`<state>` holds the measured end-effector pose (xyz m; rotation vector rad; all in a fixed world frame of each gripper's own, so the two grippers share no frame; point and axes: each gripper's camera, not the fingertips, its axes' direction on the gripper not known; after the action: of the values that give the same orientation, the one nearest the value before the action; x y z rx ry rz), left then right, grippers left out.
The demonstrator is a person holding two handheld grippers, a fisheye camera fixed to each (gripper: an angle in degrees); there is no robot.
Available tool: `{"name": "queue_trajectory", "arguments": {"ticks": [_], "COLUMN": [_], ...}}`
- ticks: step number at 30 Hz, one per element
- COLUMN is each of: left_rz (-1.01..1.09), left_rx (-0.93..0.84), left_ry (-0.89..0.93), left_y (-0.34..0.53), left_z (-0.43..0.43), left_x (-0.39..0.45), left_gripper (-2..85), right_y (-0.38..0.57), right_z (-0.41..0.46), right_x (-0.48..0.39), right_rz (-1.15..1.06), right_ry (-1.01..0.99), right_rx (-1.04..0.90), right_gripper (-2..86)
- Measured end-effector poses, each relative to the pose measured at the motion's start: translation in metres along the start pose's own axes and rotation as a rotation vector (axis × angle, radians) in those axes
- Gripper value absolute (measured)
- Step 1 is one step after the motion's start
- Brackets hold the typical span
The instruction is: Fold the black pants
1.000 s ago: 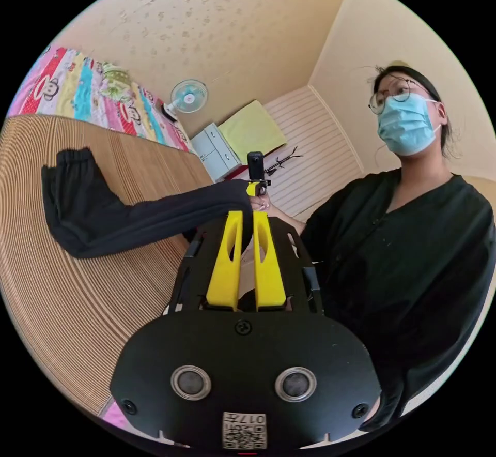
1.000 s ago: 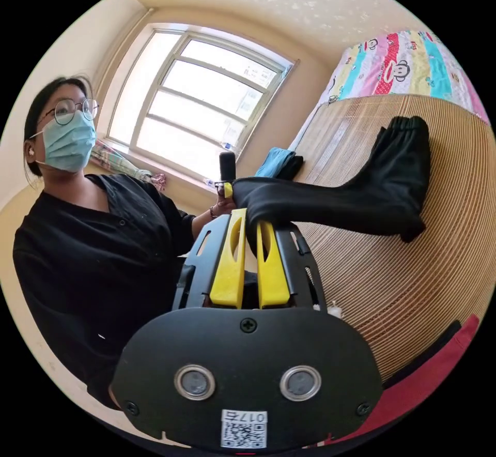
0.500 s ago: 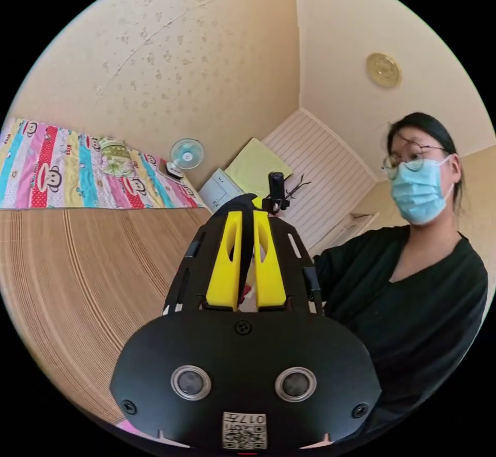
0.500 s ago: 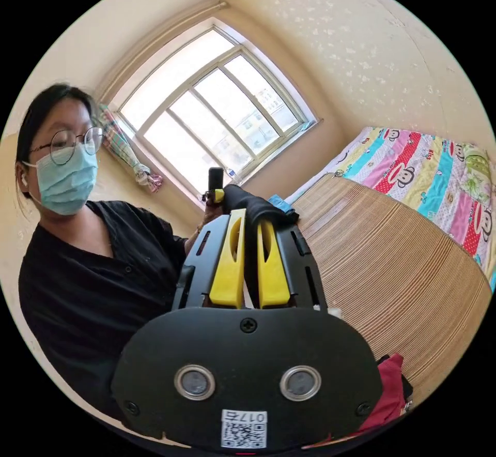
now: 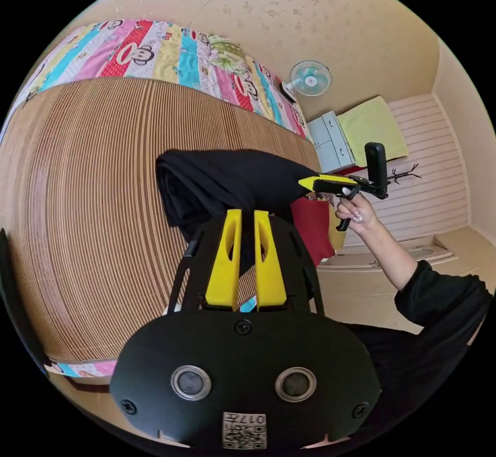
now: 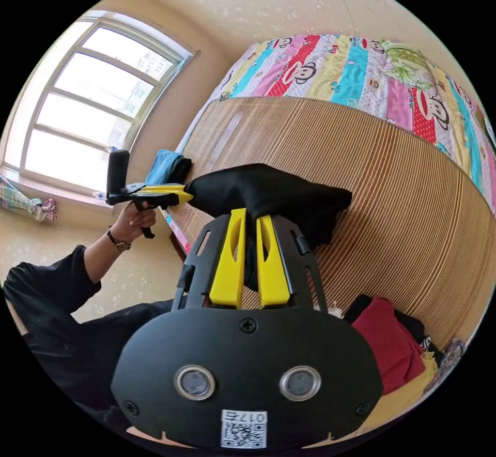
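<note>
**Pants held up between both grippers**

Low and centre in the left gripper view, the left gripper [image 5: 247, 219] has its yellow jaws closed on a fold of the black pants [image 5: 227, 180], cloth running down between them. In the right gripper view the right gripper [image 6: 251, 219] is likewise clamped on the pants [image 6: 268, 193], fabric pinched between its jaws at frame centre.

The pants hang as a bunched dark bundle stretched between the two tools, just above the mat [image 5: 93, 178]; whether the lower folds touch it is hard to tell.

Right of centre in the left gripper view, the right gripper's tip meets the pants' edge, with a hand [image 5: 356, 211] on its grip. Left of centre in the right gripper view, the left gripper's tip meets the cloth the same way, held by a hand [image 6: 132, 222] wearing a watch.

A red garment [image 6: 387, 343] lies at lower right of the right gripper view, at the mat's edge. Farther off, a striped blanket [image 5: 155, 56] runs across the top of the mat, a fan [image 5: 310, 78] stands at upper right, and a window [image 6: 93, 95] fills the upper left of the right gripper view.
</note>
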<state>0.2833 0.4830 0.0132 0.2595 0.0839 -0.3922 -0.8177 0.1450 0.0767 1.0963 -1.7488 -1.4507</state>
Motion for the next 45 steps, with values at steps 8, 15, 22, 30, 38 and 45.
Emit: {"name": "queue_trajectory", "arguments": {"ticks": [8,15,22,30,38,45], "left_rz": [-0.296,-0.379,-0.402,-0.378,-0.407,-0.392], "left_rx": [-0.184,0.028,0.031,-0.054,-0.134,-0.223], "left_ry": [0.142,0.256,0.231,0.244,0.484,0.549], "left_y": [0.094,0.053,-0.037,-0.069,-0.023,0.039], "left_z": [0.100,0.056,0.057,0.092,0.114,0.070], "left_x": [-0.037,-0.059,-0.091,-0.109,-0.145,-0.189], "left_gripper": [5.9,13.7,17.6,16.5,11.4,9.9], "right_y": [0.181,0.181,0.115,0.095,0.194,0.256], "right_z": [0.109,0.064,0.025,0.128,0.147,0.175], "right_x": [0.084,0.128,0.195,0.238,0.255,0.170], "right_rz": [0.392,0.447,0.446,0.390,0.540,0.618], "right_ry": [0.005,-0.075,-0.195,-0.232,-0.549,-0.624], "right_rx": [-0.075,0.066,0.183,-0.176,-0.097,-0.099], "right_gripper": [4.1,11.2,15.7,18.2,12.9,8.4]}}
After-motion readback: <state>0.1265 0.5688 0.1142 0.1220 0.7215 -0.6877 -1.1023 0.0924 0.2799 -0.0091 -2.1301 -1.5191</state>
